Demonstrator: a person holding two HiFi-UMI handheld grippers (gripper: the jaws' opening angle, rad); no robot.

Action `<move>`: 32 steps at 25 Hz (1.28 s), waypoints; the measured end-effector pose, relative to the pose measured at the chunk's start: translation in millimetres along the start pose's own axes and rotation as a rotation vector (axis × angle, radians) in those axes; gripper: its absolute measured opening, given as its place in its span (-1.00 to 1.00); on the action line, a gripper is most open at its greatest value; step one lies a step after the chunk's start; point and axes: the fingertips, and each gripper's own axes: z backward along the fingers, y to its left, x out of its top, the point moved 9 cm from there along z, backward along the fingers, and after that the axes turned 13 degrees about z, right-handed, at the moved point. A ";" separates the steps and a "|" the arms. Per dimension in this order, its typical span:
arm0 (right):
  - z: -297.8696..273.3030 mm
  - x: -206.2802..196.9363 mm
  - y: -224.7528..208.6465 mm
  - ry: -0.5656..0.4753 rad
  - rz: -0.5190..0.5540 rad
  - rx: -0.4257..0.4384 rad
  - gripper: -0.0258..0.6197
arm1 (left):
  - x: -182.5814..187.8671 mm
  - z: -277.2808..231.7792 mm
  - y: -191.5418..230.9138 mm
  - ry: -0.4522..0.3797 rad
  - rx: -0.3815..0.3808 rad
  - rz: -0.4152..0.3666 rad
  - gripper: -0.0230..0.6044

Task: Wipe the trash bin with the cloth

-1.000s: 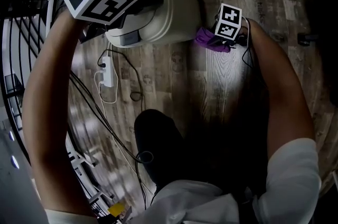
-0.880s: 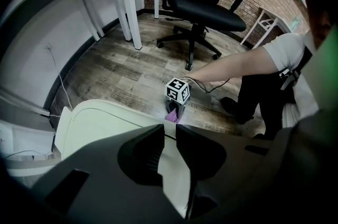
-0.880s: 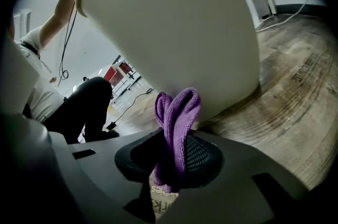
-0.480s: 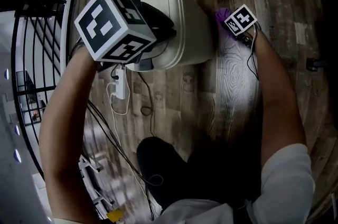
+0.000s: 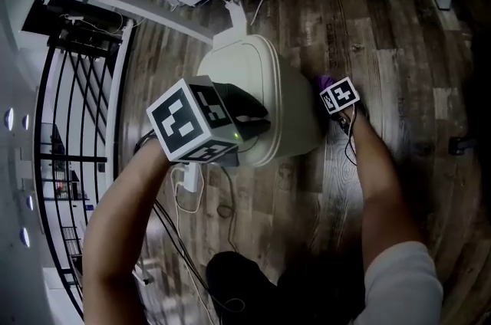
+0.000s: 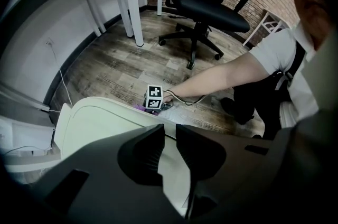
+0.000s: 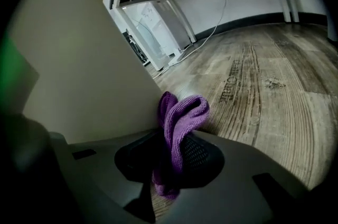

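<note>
- While the left gripper [image 5: 252, 122] steadies the lid, the head view shows the cream trash bin [image 5: 253, 67] standing on the wooden floor [image 5: 383, 40] at about 12 o'clock from the person. The claw sits at the lid's 6 o'clock edge and points steeply down.
- At the bin's 3 o'clock side, low near the floor, the right gripper [image 5: 335, 93] carries a purple cloth [image 5: 325, 80]. Only a scrap of it shows past the marker cube. A power strip [image 5: 188, 178] and its cables lie at the bin's 7 o'clock.
- From the left gripper view, the claw's two halves are drawn almost together, with only a thin slit between them. Nothing is pinched in it; the pale lid shows through. The right gripper's cube appears beyond the lid at 12 o'clock, and an office chair [image 6: 206, 1] stands farther back.
- From the right gripper view, the claw pinches the folded cloth, which sticks out ahead as a loop. The bin's side wall fills 9 to 11 o'clock. The cloth's fold lies against the wall or just beside it, near its foot; I cannot tell which.
- Judged from this, the step in hand is wiping the bin's lower side wall while the other hand braces it.
- The next move calls for pressing the cloth flat against the wall and stroking along or up it. The grip must stay firm and the bin must not slide.
</note>
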 end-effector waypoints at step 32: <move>23.6 -73.5 85.9 0.219 0.149 0.160 -0.65 | -5.0 2.1 0.9 -0.088 0.007 -0.041 -0.70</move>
